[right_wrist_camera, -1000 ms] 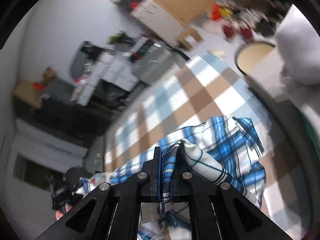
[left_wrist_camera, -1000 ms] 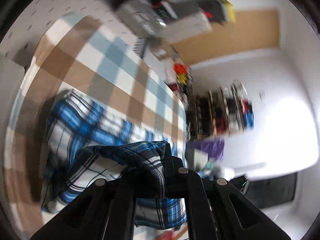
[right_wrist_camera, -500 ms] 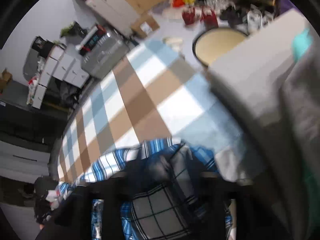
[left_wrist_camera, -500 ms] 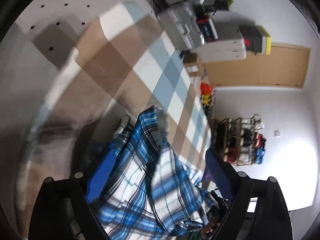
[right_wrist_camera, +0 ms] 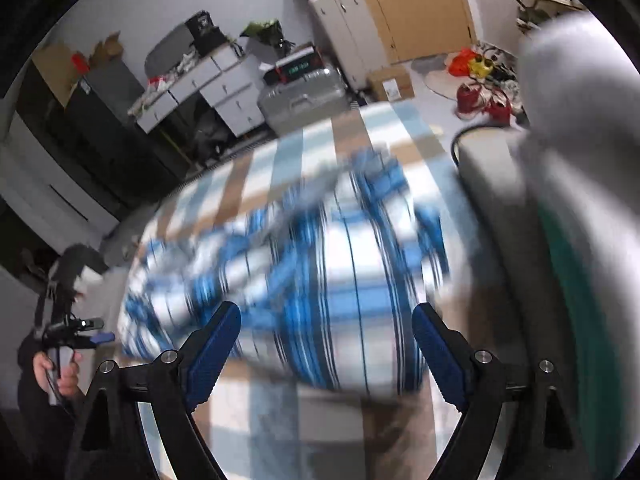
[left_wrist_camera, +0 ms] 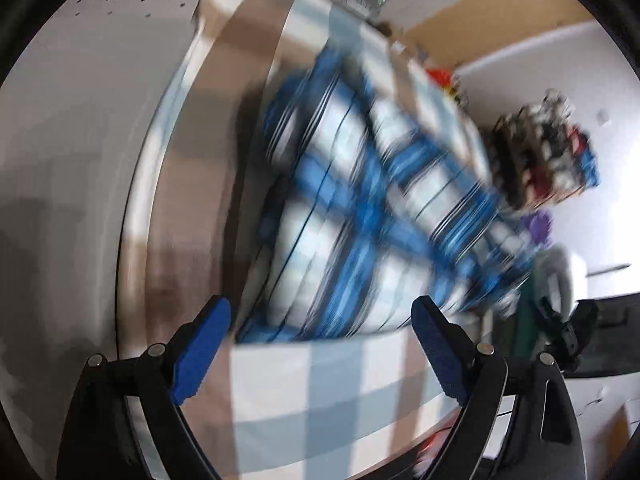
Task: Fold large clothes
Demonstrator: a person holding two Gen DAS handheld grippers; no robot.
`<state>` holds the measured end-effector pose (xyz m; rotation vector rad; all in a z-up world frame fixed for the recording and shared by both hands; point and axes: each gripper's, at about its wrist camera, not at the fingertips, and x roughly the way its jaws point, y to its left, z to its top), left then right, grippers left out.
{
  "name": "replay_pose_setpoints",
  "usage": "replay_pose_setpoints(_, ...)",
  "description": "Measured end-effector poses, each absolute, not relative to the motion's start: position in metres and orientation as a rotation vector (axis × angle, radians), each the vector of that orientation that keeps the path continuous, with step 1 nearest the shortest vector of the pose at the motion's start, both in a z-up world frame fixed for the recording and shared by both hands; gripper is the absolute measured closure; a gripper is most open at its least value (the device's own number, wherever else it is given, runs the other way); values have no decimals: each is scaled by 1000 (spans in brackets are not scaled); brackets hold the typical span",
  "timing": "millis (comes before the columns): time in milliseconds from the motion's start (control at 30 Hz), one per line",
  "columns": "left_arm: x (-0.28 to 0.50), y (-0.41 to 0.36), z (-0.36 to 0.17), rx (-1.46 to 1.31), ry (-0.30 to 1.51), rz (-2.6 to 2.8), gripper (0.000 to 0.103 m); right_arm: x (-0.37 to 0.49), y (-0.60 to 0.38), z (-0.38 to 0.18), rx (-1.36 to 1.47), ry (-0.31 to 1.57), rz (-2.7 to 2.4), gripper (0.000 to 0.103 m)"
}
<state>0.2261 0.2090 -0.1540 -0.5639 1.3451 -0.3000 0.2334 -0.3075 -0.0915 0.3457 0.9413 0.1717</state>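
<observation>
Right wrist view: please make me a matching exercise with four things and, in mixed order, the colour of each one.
Things:
1. shirt
2. tablecloth
3. door
4. bag on the floor

Colours:
A. plain light wood
B. orange-red
C. blue and white plaid with dark lines
D. brown, pale blue and white checks

Pairs: 1-C, 2-D, 3-A, 4-B
</observation>
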Motion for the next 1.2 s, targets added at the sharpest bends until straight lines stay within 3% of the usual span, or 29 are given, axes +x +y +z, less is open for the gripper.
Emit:
replay_pose_setpoints(333,220,192,-178,-564,1336,-372,18,220,-322,-151,469,939,150,16)
replay_pose_setpoints(367,223,188,-178,-553,1329,-366,24,226,-325,-158,495,953,146,16)
replay_pose_setpoints(400,224,188,-177,-535,1326,-361,44,227,-326,-162,512,960,154,21)
replay_pose_setpoints(433,224,186,-175,-500,1323,-353,71,228,-327,-164,520,964,159,25)
replay_pose_setpoints(500,224,187,-176,-485,1326,-371,93,235,-330,-169,558,961,185,53)
replay_pose_setpoints(533,224,186,-176,-486,1327,-379,97,236,-331,-172,583,964,202,64)
replay_pose_setpoints(567,223,183,-176,-472,1320,-370,97,241,-333,-176,628,972,227,84)
replay_pose_setpoints(600,223,183,-174,-463,1310,-358,99,243,-336,-176,653,968,228,92)
replay_pose_setpoints(667,223,183,-169,-467,1284,-331,99,242,-339,-172,672,931,231,96)
replay_pose_setpoints(1000,202,209,-138,-515,1183,-342,101,229,-353,-134,551,855,143,100)
replay_pose_setpoints(1200,204,209,-148,-520,1186,-324,102,222,-353,-128,447,830,41,100)
